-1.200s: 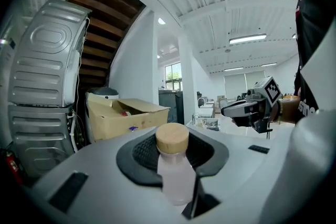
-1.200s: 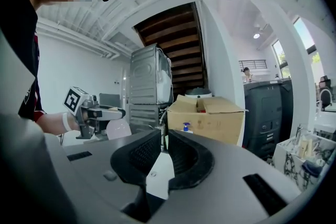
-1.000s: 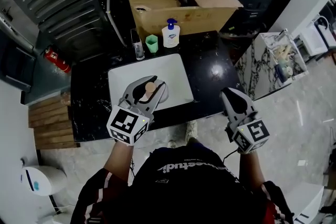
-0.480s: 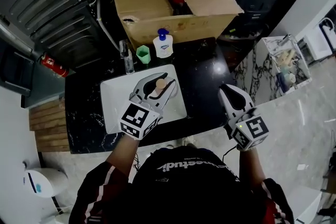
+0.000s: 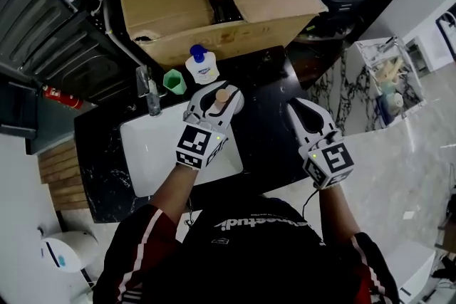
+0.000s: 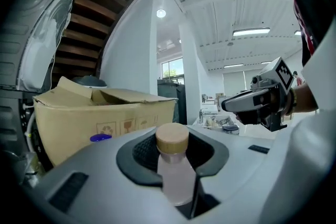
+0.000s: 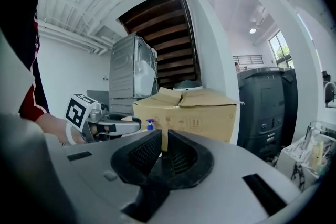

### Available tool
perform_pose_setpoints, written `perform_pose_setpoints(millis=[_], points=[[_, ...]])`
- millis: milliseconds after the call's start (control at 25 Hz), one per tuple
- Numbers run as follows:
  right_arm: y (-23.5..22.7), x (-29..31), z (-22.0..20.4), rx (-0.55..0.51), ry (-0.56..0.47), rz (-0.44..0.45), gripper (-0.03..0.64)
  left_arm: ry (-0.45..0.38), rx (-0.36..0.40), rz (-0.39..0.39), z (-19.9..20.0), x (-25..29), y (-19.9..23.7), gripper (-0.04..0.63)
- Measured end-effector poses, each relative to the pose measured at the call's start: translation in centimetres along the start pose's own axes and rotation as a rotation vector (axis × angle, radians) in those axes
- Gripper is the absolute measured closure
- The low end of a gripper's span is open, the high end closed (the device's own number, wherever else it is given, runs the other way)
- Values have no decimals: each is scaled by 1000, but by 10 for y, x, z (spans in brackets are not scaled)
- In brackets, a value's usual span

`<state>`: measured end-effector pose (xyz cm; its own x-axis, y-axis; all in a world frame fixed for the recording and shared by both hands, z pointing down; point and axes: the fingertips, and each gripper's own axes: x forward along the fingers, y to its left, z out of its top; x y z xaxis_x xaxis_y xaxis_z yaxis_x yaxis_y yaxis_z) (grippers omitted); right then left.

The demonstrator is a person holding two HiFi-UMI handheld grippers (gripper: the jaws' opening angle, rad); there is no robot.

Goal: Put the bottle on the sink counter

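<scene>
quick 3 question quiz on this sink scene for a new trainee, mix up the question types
1. Multiple choice: what does the left claw grip?
A) a sponge
B) the tan-capped bottle
C) a toothbrush

2. True or false: the right claw has something between its jaws.

3. Fill in: between the faucet and the pump soap bottle stands a green ____.

Key: 1 B; 2 false, nothing is between its jaws; 3 cup.
</scene>
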<state>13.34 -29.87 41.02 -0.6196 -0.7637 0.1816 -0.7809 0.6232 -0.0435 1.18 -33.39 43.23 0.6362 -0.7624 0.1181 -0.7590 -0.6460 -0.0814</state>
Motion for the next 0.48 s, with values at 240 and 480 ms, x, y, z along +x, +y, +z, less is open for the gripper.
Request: perform_pose_setpoints(millis=[240, 480], points=[[-36, 43, -16, 7, 35, -1, 549, 34, 8, 0, -35, 65, 22, 477], [-67, 72, -40, 16, 69, 3, 551, 55, -1, 8, -70, 122, 41, 477]])
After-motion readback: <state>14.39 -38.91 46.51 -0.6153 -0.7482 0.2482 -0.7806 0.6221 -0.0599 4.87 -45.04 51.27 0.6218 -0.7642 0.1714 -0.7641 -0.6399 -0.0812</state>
